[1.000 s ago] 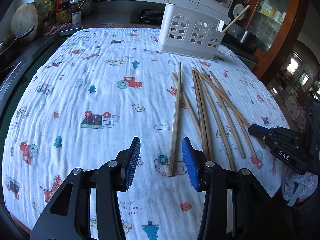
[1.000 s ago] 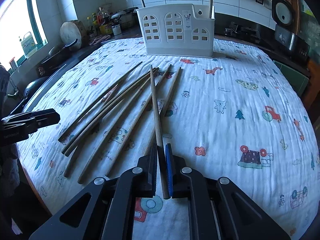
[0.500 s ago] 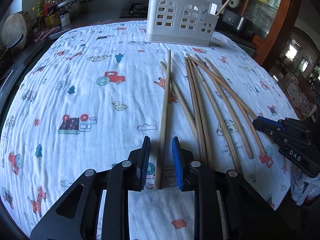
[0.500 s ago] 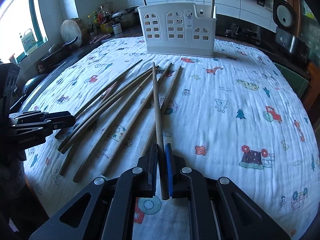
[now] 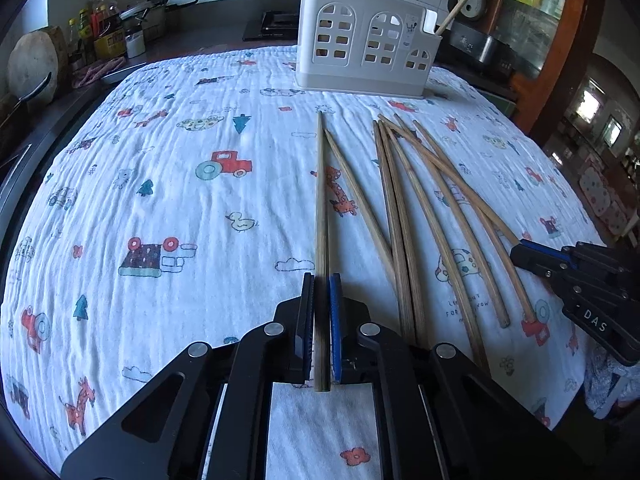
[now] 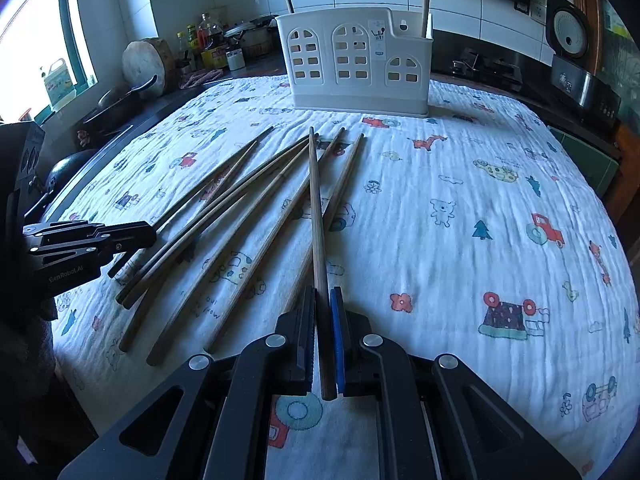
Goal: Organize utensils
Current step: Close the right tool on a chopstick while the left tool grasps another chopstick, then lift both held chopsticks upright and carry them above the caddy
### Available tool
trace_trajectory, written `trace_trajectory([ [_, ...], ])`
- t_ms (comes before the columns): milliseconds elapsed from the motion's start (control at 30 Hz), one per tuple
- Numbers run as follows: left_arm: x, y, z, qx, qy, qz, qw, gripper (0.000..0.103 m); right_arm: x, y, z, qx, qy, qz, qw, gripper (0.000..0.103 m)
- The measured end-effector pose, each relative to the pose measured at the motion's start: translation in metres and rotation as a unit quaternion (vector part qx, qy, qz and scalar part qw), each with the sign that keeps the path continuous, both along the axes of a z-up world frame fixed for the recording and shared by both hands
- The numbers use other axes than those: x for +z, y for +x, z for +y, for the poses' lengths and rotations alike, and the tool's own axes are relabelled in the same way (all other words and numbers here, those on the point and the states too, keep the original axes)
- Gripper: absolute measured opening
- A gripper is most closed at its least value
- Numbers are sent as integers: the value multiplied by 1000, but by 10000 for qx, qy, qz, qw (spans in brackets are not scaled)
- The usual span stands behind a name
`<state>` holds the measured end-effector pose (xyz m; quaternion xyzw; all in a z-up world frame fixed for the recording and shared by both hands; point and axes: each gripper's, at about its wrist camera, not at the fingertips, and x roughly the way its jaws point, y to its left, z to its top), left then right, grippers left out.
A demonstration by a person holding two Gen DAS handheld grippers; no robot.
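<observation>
Chopsticks (image 5: pixel 404 216), slim round wood, lie fanned on crinkled printed cloth (image 5: pixel 160 200); each gripper, left (image 5: pixel 321 284) and right (image 6: pixel 323 296), clamps one; far off stands a white perforated plastic holder (image 5: pixel 366 54).

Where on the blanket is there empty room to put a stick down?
The cloth is bare between the held chopstick and the dark counter edge, up to the white holder. In the right wrist view, the far side past the loose chopsticks is bare too. The middle is crowded.
</observation>
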<state>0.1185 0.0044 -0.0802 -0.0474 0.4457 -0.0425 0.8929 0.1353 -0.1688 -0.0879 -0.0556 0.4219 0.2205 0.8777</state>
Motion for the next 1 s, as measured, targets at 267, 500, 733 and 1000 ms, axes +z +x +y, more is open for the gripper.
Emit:
trace_trajectory([
  [267,31,-9,3,-33,-124,-341,9993,6,27,-8,0,59,131,-288,9995,7],
  [500,69,-11,3,-145,-107,-795,9967,6,61,-9,2,150,262,-679,9972,7],
  [733,92,-2,0,-264,-118,-1026,9943,6,85,-3,6,213,326,-974,9945,7],
  [1000,97,14,0,-353,-185,-1002,9942,6,101,13,15,265,476,-1073,9927,7],
])
